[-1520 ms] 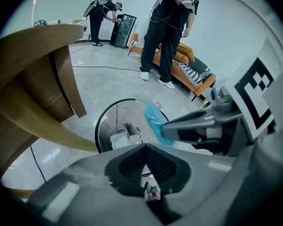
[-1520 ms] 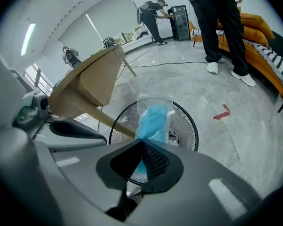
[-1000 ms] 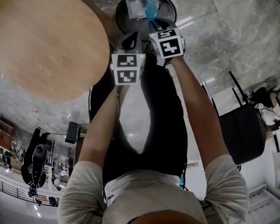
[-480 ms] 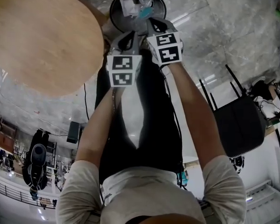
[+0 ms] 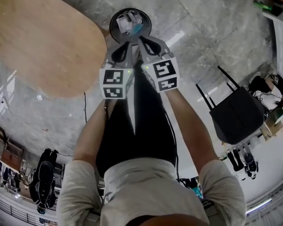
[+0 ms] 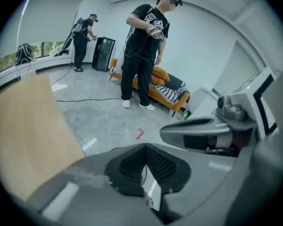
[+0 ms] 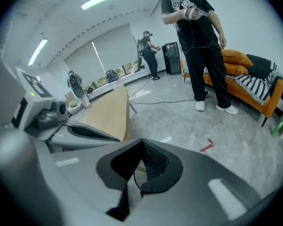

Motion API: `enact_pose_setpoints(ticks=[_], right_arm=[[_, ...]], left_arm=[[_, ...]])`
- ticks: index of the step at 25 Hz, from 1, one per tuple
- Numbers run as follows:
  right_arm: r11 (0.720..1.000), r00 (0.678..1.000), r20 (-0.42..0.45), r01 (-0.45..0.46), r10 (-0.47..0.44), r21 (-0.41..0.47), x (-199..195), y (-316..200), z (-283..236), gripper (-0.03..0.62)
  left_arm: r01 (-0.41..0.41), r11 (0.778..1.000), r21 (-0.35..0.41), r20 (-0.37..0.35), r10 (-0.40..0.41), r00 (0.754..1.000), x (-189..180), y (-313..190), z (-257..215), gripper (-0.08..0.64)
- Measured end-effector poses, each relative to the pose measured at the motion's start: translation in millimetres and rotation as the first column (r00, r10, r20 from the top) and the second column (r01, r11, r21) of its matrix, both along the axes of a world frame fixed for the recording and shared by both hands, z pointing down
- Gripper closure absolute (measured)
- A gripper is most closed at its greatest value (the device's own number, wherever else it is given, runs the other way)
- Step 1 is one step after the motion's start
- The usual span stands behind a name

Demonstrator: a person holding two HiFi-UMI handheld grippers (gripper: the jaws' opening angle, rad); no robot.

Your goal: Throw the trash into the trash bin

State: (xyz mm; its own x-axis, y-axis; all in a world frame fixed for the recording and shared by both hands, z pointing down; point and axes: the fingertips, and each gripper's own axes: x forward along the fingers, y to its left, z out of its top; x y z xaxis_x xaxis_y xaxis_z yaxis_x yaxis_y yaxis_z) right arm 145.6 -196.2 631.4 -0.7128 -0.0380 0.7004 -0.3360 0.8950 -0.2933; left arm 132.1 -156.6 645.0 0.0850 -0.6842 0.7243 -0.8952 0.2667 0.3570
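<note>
Over at the left the round worktop bulges in, its edge sitting close at the bin's 9 o'clock, so that's the tight side. Next comes the left claw, closed with its tips meeting. Its own view shows the pads together, and only a pale sliver shows through the slot behind them. I can't make out anything pinched there. Dead ahead, at 12 o'clock from both claws, stands the bin. It is round, its mouth faces up, and its near rim lies just past the claw tips. The trash, white scraps with a bit of blue, lies inside it. The right claw is also closed and looks empty, tucked just beside the left one, and both long axes run straight along the 6-to-12 line at the bin. The right tip looks a shade nearer the rim. By my reading the drop is done, so the next move should be a clean pull-back toward 6 o'clock. There is open floor from 1 to 3 o'clock, and a black chair sits well apart at 4 o'clock, so there's plenty of room on that side.
</note>
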Motion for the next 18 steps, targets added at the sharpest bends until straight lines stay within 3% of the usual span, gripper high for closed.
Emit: enact_pose_setpoints(ticks=[6, 9, 12, 18], right_arm=[[0.997, 0.997, 0.069, -0.045, 0.041, 0.07, -4, 1, -90, 0.584], [0.99, 0.992, 0.116, -0.061, 0.046, 0.125, -11, -8, -141, 0.584], [0.98, 0.982, 0.187, -0.074, 0.039, 0.183, -21, -3, -204, 0.584], [0.951, 0.963, 0.27, -0.084, 0.001, 0.299, -31, 10, -323, 0.584]], left_arm=[[-0.041, 0.998, 0.055, 0.037, 0.039, 0.999, -11, 0, -73, 0.541], [-0.072, 0.991, 0.109, 0.121, 0.059, 0.991, -30, -8, -121, 0.541], [-0.111, 0.976, 0.186, 0.212, 0.07, 0.975, -46, -6, -185, 0.541], [-0.144, 0.938, 0.314, 0.239, 0.069, 0.969, -53, -3, -296, 0.541]])
